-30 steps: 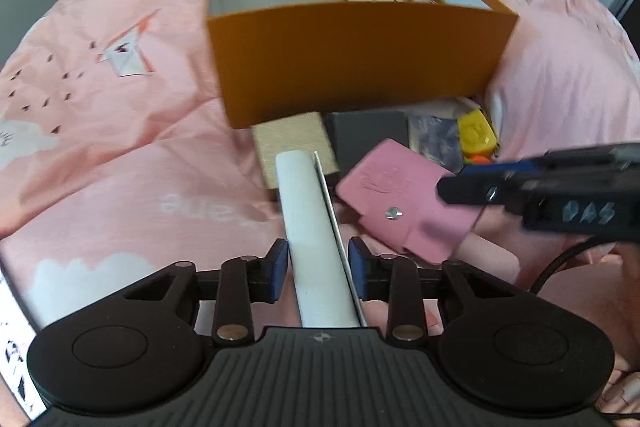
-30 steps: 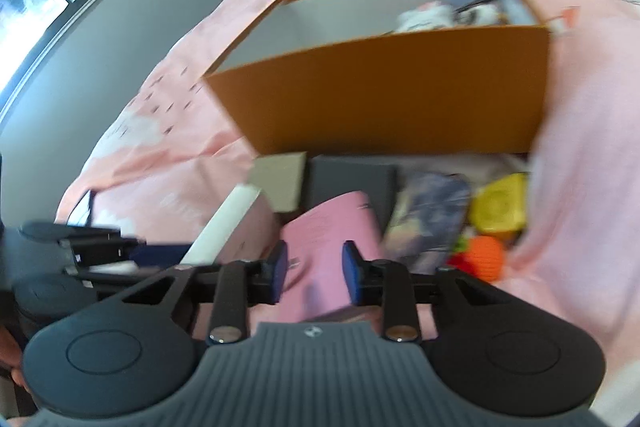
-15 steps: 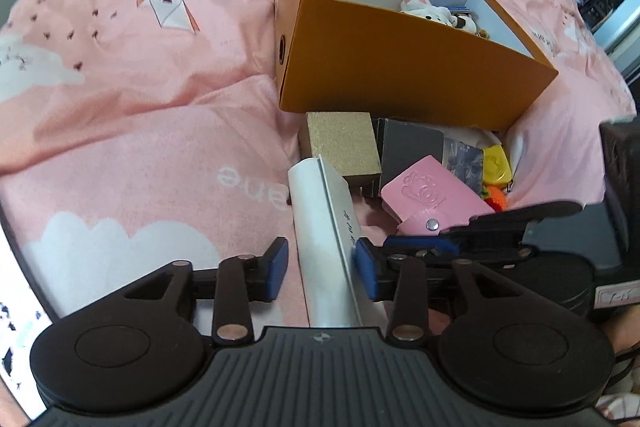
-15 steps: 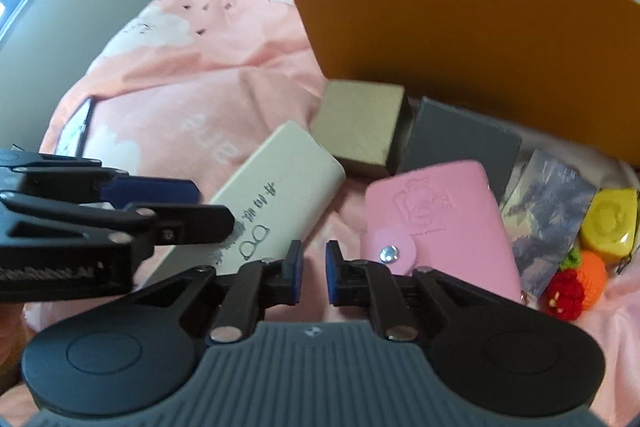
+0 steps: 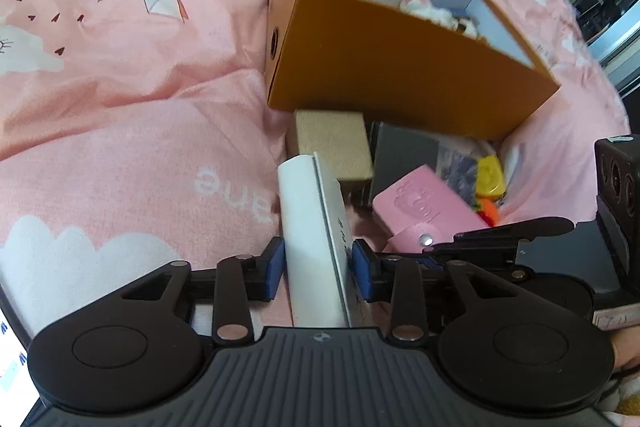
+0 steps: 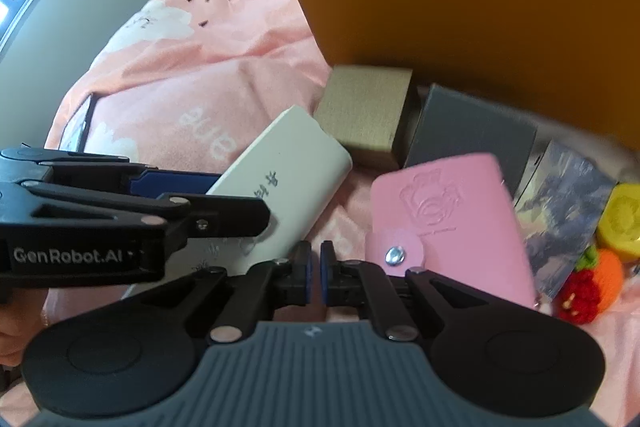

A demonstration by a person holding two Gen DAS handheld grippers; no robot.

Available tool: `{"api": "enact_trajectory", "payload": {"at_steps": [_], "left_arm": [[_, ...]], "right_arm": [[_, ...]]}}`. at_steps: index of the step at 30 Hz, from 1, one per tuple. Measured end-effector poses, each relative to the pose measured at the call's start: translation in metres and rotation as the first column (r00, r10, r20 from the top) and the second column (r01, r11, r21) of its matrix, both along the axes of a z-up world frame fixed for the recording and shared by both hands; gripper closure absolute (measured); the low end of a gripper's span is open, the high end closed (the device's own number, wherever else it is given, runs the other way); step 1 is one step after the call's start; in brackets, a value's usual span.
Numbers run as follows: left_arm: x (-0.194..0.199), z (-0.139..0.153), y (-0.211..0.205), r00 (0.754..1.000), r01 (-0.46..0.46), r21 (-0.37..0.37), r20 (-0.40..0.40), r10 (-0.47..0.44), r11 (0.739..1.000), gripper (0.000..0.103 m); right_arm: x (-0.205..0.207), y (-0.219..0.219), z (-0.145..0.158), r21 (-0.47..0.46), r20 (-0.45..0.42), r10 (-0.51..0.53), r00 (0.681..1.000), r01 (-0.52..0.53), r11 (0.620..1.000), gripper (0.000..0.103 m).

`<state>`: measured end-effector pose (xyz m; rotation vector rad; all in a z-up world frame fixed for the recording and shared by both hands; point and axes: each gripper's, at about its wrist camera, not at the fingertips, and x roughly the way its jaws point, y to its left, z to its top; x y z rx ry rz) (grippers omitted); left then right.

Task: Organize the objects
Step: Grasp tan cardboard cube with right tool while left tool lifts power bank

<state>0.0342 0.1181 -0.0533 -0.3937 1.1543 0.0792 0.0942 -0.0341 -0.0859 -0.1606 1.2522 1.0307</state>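
My left gripper (image 5: 318, 269) is shut on a long white case (image 5: 310, 227), gripped across its near end; the case also shows in the right wrist view (image 6: 288, 183), tilted toward the orange box (image 5: 400, 83). My right gripper (image 6: 315, 273) is shut and empty, low over the bedding just left of a pink snap wallet (image 6: 448, 223). The wallet also shows in the left wrist view (image 5: 424, 207). The orange box (image 6: 480, 19) is open on top with a plush toy (image 5: 436, 11) inside.
In front of the box lie a tan box (image 6: 366, 111), a grey box (image 6: 468, 131), a patterned card (image 6: 564, 199), a yellow toy (image 6: 620, 223) and an orange-and-red knitted toy (image 6: 592, 283). All rest on pink bedding (image 5: 120, 107).
My right gripper closed from partly open to shut and moved down beside the wallet. My left gripper pulled back a little, still holding the white case.
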Motion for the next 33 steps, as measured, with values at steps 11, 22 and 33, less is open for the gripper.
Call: {"api": "enact_trajectory", "payload": {"at_steps": [11,22,33], "left_arm": [[-0.002,0.036,0.042,0.985,-0.110,0.023,0.138,0.105,0.994,0.066],[-0.002,0.019,0.063,0.982,-0.128,-0.040,0.131,0.132,0.991,0.066],[-0.004,0.013,0.072,0.979,-0.150,-0.090,0.129,0.161,0.985,0.066]], "right_arm": [[0.017,0.027,0.023,-0.028,0.216,-0.039,0.976,0.046,0.999,0.056],[0.014,0.067,-0.001,-0.125,0.295,-0.047,0.954,0.087,0.988,0.038],[0.021,0.066,-0.008,-0.115,0.284,-0.073,0.956,0.110,0.987,0.038]]}}
